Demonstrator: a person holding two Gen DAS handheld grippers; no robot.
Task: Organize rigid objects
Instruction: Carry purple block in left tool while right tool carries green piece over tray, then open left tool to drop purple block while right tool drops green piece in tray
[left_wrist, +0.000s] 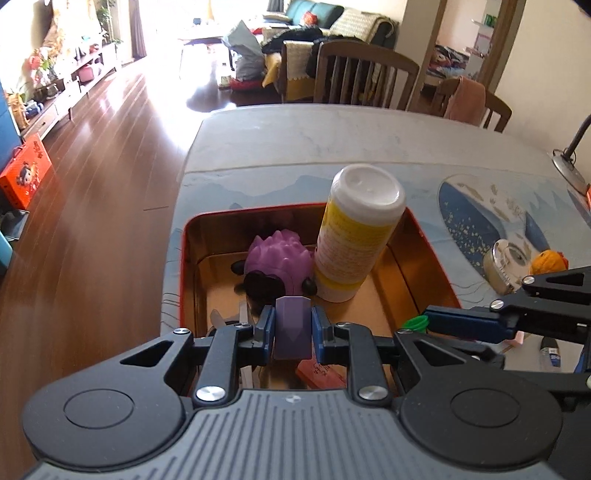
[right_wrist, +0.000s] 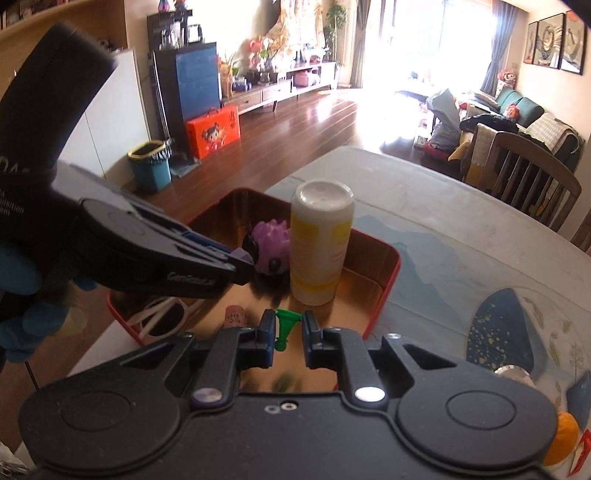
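Note:
A red tin box (left_wrist: 183, 243) with a gold inside stands at the table's near left corner. In it are a purple spiky toy (left_wrist: 279, 260), an upright yellow and white bottle (left_wrist: 354, 236), white sunglasses (right_wrist: 162, 314) and a small pink block (left_wrist: 321, 373). My left gripper (left_wrist: 293, 328) is shut on a purple faceted block (left_wrist: 291, 328) above the box. My right gripper (right_wrist: 288, 332) is shut on a small green plastic piece (right_wrist: 285, 325), also over the box, just right of the left one.
On the patterned table mat (left_wrist: 480, 206) to the right lie a round metal tin (left_wrist: 504, 266) and an orange toy (left_wrist: 550, 260). Wooden chairs (left_wrist: 365, 77) stand at the table's far side. A desk lamp base (left_wrist: 569, 166) sits at the right edge.

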